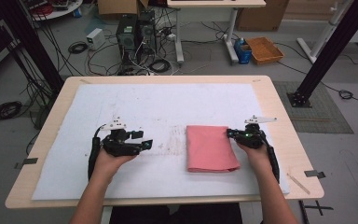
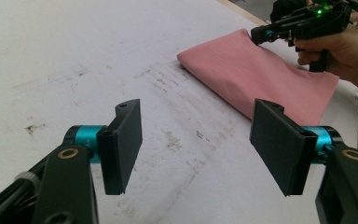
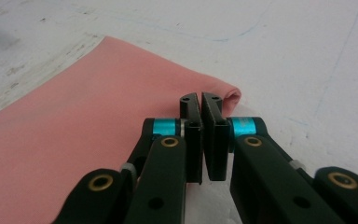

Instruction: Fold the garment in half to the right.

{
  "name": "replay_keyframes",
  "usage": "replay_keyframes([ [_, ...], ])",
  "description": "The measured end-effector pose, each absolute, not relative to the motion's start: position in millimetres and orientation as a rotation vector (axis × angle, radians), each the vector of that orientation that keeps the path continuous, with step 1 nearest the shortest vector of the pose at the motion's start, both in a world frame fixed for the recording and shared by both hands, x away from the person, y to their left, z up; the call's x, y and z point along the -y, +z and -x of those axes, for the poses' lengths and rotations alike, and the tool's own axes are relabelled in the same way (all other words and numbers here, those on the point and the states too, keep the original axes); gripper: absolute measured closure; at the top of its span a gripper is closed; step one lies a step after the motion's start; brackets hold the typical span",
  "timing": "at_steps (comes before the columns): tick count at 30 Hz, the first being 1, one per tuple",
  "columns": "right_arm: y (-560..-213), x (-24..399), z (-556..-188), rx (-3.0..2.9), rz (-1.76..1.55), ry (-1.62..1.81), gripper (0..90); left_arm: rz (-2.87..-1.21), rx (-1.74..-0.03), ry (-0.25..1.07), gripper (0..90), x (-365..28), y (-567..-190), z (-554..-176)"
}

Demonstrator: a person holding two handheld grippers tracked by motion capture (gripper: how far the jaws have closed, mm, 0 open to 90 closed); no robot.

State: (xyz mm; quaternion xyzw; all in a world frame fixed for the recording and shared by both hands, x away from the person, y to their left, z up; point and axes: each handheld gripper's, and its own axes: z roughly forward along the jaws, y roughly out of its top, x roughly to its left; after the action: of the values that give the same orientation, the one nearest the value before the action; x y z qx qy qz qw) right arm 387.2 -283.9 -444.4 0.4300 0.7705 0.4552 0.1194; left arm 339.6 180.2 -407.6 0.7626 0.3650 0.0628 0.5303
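Pink cloth (image 1: 211,148), folded into a neat rectangle, lies flat on the white mat (image 1: 158,107) that covers the wooden table (image 1: 279,116), a little right of the middle. The right gripper (image 1: 230,133) sits at the cloth's far right corner, and in the right gripper view its two black jaws stand pressed together with barely a slit between them, tips right over the folded corner (image 3: 230,94) of the fabric. Whether a thin layer of cloth is pinched in there, I cannot tell; the pads hide that spot. In the left gripper view that same gripper shows at the top right, its nose resting low on the cloth's edge, a hand (image 2: 340,49) wrapped around the grip.

Over to the left gripper (image 1: 145,143): it hovers above bare mat, well apart from the cloth's left edge, pointing toward it. Its jaws stand wide apart, nothing between them but scuffed white mat. Its pads (image 2: 127,142) face each other squarely across the gap. Both of the person's hands hold their tools low over the table.
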Motion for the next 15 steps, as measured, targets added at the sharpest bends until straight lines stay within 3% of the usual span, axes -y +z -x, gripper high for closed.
replay_keyframes([
  [12,-443.4,293.9,-383.7,-2.208,-1.262,1.333,89.5,-1.813,-0.87,0.17,34.4,-183.4,-404.5,-338.8],
  [15,-438.7,293.5,-381.6,-2.193,-1.242,1.368,71.4,-1.802,-0.867,0.182,34.3,-186.9,-402.1,-338.7],
])
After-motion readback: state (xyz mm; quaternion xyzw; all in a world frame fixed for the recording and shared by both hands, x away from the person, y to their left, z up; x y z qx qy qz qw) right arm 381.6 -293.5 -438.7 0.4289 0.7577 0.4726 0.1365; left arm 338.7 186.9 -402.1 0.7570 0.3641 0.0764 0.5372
